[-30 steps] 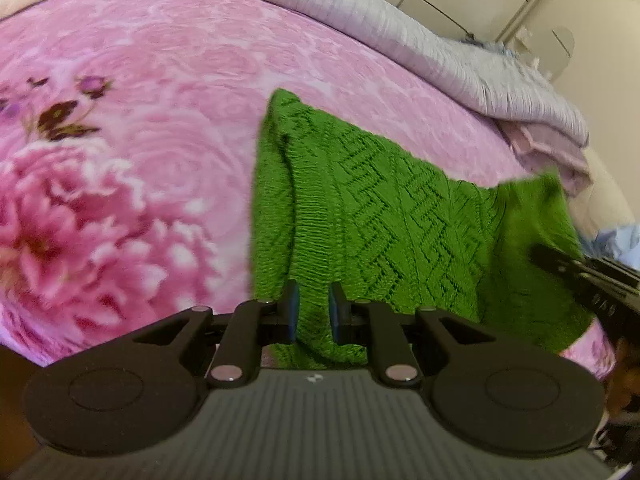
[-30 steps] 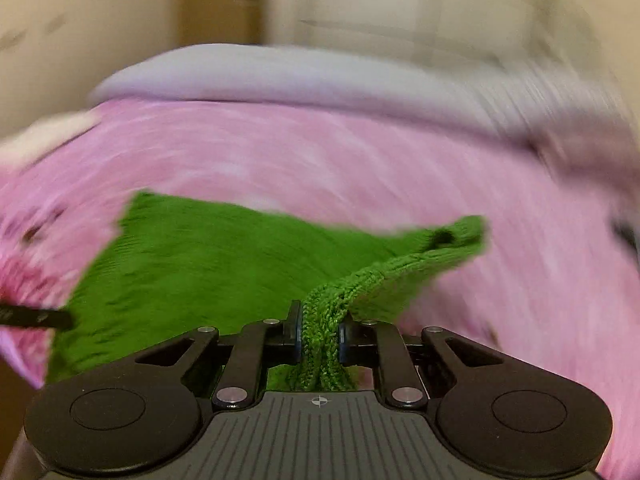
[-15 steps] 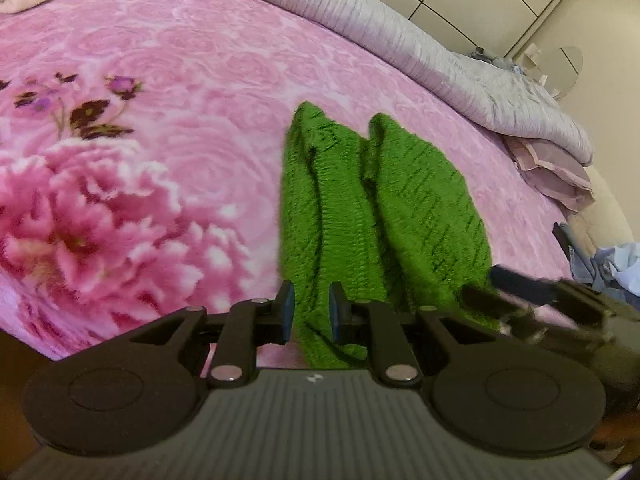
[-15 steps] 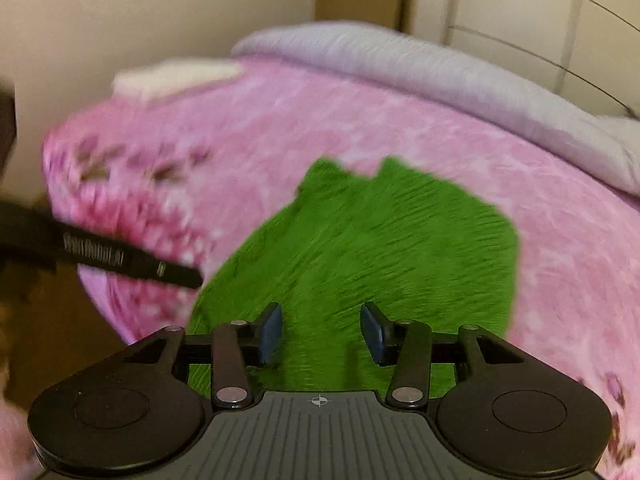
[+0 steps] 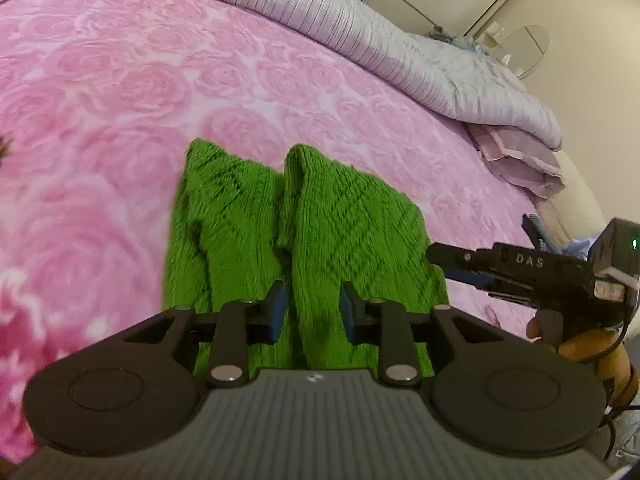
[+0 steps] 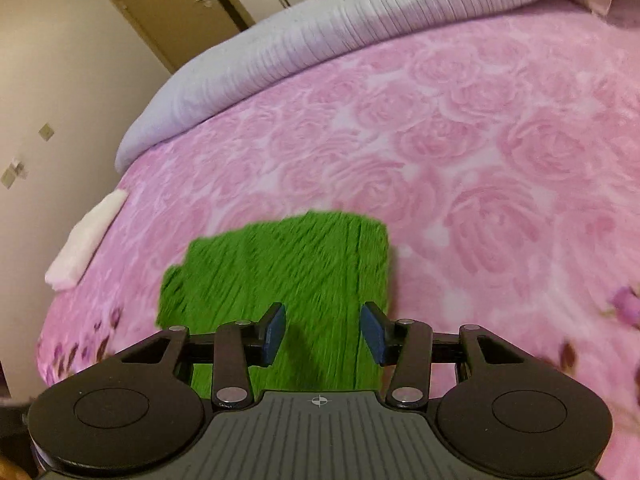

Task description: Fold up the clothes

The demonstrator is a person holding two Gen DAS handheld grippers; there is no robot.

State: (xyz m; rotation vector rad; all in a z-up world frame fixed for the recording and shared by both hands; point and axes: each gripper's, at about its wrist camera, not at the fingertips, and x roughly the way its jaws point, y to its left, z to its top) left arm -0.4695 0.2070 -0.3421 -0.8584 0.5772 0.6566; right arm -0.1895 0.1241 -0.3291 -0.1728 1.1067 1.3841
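Roughly, largest first:
bed: pink rose-print bed cover (image 5: 248,80) fills both views, carries everything.
quilt: grey ribbed quilt (image 5: 360,28) rolled along the far edge, well apart from the work.
garment: green knit sweater (image 5: 304,232) lies near the front edge of the bed, folded lengthwise into two ridged panels that meet at a crease down the middle; right wrist view shows it as a squarish block (image 6: 288,276), blurred.
towel: small white folded cloth (image 6: 86,240) at the bed's far left edge, untouched.
right claw: right claw (image 6: 322,334) stands wide, nothing between the pads, hovering over the knit's near edge.
left claw: left claw (image 5: 312,314) is opening, jaws narrow, right panel's fold lies between the pads but not pinched.
risk: likely the loose knit springs open at the crease once let go; a pad snagging the open stitch while pulling away could drag the panel off its fold; near edge could slide off the bed.
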